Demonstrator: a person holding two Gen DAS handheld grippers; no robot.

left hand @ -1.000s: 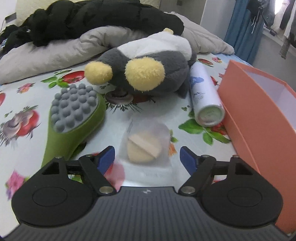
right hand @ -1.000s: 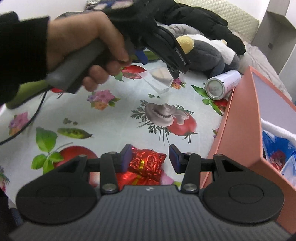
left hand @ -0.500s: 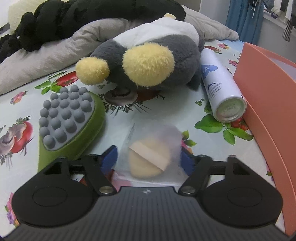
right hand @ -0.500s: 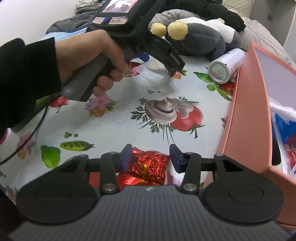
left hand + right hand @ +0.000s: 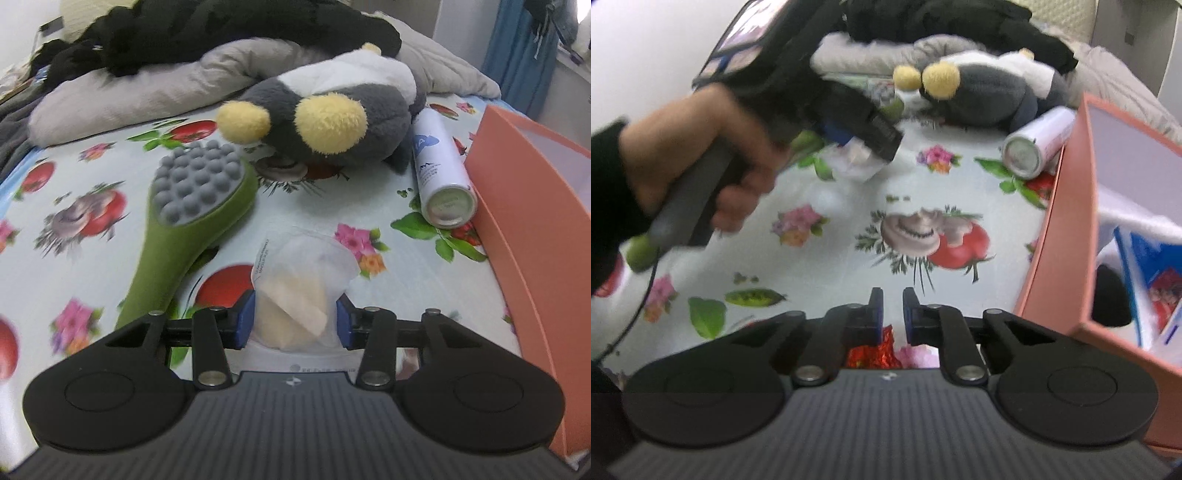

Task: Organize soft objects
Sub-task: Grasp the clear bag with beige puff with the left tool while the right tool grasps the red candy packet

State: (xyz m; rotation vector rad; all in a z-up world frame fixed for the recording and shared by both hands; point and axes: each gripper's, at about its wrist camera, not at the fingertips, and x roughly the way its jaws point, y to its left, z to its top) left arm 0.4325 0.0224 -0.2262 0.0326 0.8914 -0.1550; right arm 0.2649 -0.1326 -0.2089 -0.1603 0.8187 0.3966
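Both pads of our left hand-held gripper (image 5: 294, 318) pinch the bagged sponge (image 5: 295, 295), low centre: light, squashy, slippery film. Our right hand-held gripper (image 5: 889, 314) stands nearly closed; its grip on the foil (image 5: 871, 352) we cannot tell.

Bedroom in home. Bed (image 5: 92, 266) covered with sheet printed in tomatoes, flowers, mushrooms. Rumpled grey duvet (image 5: 147, 92) at far end, black jacket (image 5: 229, 33) heaped on top. Quilted cream headboard (image 5: 1067, 18) behind. Blue curtain (image 5: 517, 55) hangs by window on right. Plush toy (image 5: 332, 110) with yellow feet lies on sheet, spray can (image 5: 439, 173) and green massage brush (image 5: 192, 229) beside it. Pink storage box (image 5: 535, 229) sits at bed edge.
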